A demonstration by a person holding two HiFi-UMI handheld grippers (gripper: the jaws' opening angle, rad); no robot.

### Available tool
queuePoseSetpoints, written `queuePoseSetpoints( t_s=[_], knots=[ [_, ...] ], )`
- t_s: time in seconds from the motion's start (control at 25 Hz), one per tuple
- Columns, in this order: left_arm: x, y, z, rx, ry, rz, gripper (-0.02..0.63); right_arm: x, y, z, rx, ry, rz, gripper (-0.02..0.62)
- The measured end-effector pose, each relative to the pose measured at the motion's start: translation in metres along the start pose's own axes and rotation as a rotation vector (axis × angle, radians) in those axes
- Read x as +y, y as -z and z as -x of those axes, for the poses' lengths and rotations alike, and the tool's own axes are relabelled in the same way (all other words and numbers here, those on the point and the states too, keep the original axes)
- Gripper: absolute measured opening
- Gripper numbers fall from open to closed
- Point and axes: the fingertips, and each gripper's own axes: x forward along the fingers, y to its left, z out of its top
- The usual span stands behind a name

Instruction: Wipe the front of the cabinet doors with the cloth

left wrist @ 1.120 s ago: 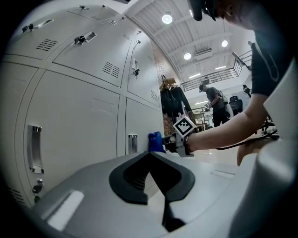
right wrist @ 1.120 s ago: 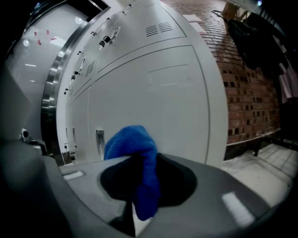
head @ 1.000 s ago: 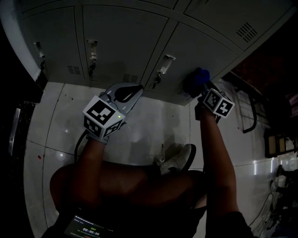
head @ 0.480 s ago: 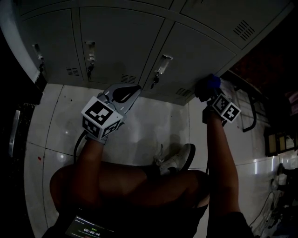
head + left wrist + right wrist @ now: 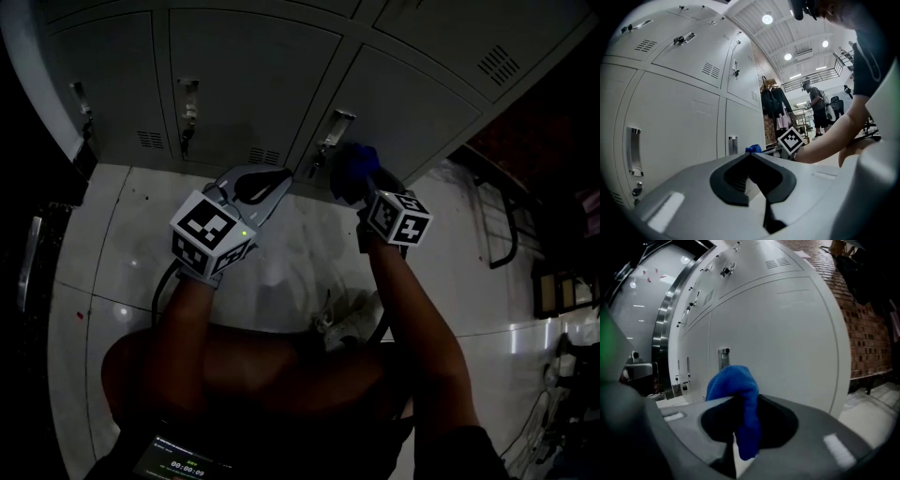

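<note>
Low, cloth [image 5: 352, 167] in right gripper [image 5: 737, 401] by bottom edge of cabinet door [image 5: 403, 103].

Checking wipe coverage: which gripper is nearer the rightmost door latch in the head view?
Right. The right gripper, jaws shut on the blue cloth, sits just below the latch. The left gripper hangs farther off, down to the latch's left, jaws shut and empty.
</note>
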Motion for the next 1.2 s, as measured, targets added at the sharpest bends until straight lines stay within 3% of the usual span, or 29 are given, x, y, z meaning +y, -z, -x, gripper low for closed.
queuePoseSetpoints(
  t_s=[0.24,0.6,0.88,1.2],
  knots=[
    [0.001,-0.003,0.000,-0.015,0.001,0.007,0.000,0.043,0.014,-0.036,0.006,-0.064,0.004,0.077],
    [0.001,-0.002,0.001,-0.017,0.003,0.010,0.000,0.040,0.019,-0.049,0.021,-0.065,0.068,0.077],
    [0.001,0.000,0.000,-0.011,0.002,0.007,0.000,-0.006,0.024,-0.031,0.039,0.024,0.081,0.077],
    [-0.001,0.003,-0.001,0.001,0.006,0.006,0.000,-0.097,0.038,0.011,0.056,0.197,-0.053,0.077]
  ],
)
